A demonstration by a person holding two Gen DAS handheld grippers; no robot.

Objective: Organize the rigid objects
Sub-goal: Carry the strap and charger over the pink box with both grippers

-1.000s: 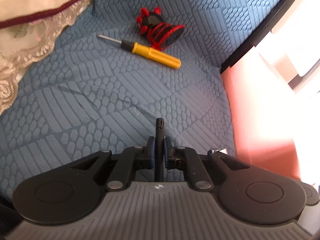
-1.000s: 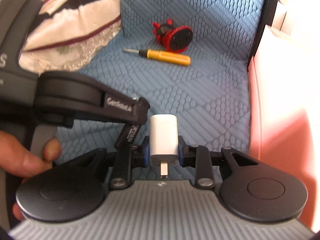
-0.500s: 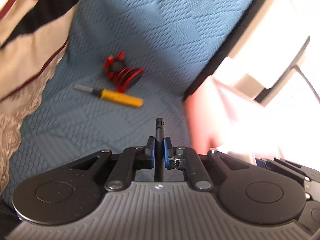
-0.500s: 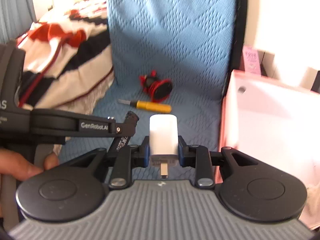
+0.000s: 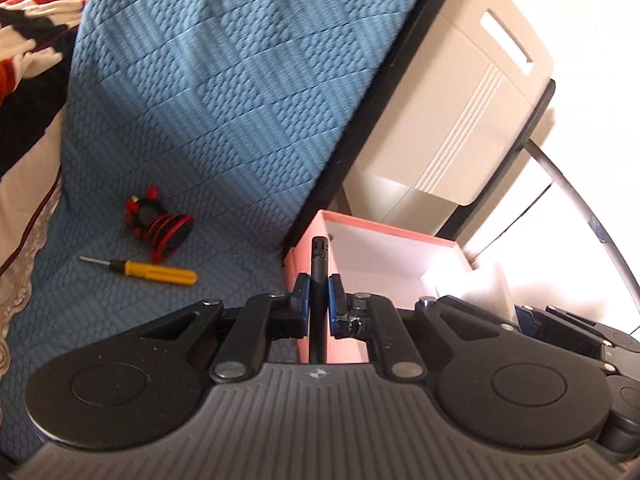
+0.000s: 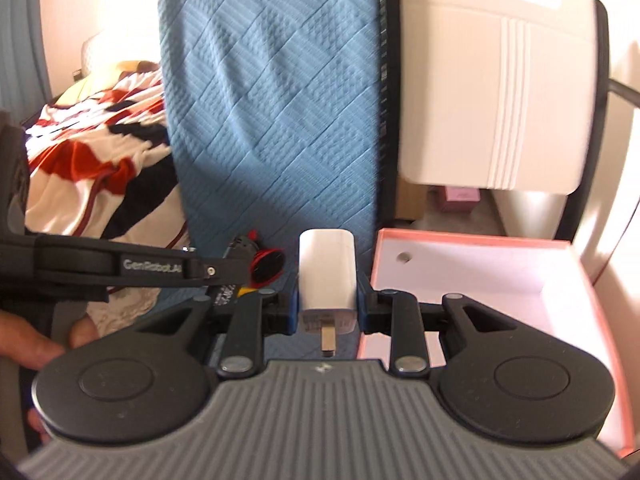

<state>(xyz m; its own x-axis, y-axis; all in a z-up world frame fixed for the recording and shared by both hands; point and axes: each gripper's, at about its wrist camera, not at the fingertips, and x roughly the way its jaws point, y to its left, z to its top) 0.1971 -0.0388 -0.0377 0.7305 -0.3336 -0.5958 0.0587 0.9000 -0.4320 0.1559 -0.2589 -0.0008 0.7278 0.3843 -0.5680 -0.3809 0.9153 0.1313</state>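
A: Blue quilted sofa (image 5: 224,92) fills the background, with a striped blanket (image 6: 92,168) heaped at its left end. On the seat lie a red-and-black mount (image 5: 160,226) and, just in front of it, a yellow screwdriver (image 5: 156,271).

B: And the left gripper (image 5: 319,300)?

A: Its fingers are pinched nearly together on a thin black rod (image 5: 319,276) that sticks up past the blue pads (image 5: 303,300). Right of that, the right gripper (image 6: 328,304) clamps a white charger (image 6: 328,276), prongs toward the camera. Both hang off the seat, near the open pink box (image 6: 576,276), which looks empty.

B: How should the drop go?

A: My guess is both pieces belong in the box. Carry each one well over the near wall, lower it close to the white floor, then spread the fingers. The rod is slim and could roll, so lay it along a side.

B: Any writing?

A: "GenRobot.AI", I think, on the left gripper's arm (image 6: 152,266); the last letters are blurred.
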